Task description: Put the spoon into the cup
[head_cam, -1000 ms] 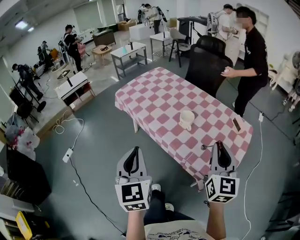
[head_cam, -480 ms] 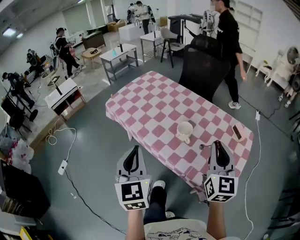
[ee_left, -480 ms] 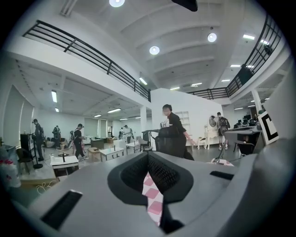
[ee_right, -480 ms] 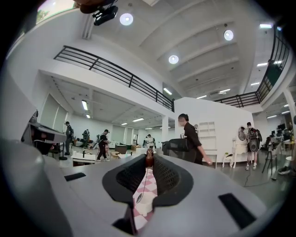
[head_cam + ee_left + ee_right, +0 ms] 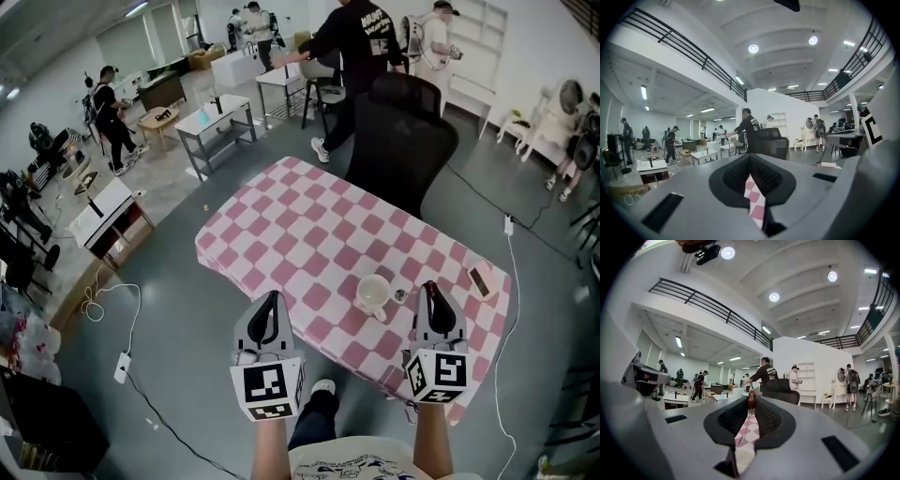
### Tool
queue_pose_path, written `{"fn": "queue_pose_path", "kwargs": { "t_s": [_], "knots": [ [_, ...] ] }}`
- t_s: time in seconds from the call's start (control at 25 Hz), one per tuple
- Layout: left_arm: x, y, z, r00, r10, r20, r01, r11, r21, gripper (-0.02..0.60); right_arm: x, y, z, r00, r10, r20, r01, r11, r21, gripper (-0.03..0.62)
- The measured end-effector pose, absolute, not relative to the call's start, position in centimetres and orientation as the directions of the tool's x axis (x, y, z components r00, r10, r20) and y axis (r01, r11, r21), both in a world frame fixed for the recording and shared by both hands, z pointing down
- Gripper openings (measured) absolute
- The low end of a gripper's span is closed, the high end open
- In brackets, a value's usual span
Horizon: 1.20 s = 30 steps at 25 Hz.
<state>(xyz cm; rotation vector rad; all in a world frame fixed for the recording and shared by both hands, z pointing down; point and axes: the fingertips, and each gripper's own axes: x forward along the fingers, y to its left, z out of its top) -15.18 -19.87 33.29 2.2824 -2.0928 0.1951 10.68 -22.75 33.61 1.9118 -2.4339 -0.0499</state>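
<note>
Right gripper clamps the spoon beside the cup (left gripper's jaws together)

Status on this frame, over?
Left tongs shut, empty. Right tongs clamped on spoon. Spoon just right of cup in head view, not yet in. Nothing between them.

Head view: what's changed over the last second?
The table and cup have slid closer in view; the cup now sits just left of the right tool. The bystander in black has walked from right of the chair to behind it. Unchanged: the right tool grips the spoon, the left tool is empty.
</note>
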Motion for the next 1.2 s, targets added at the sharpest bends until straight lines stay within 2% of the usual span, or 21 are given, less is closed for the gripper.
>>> {"fn": "queue_pose_path", "kwargs": {
  "t_s": [0.72,1.2],
  "knots": [
    [-16.5,-34.0,38.1,0.210,-0.956,0.207,-0.975,-0.220,-0.029,0.011,8.8,-33.6,39.5,-0.153,-0.978,0.139,-0.988,0.155,0.006,0.057],
    [-15.5,-36.9,43.1,0.204,-0.930,0.305,-0.976,-0.218,-0.013,0.011,9.0,-37.3,44.7,-0.203,-0.948,0.244,-0.979,0.195,-0.056,0.057]
  ]
}}
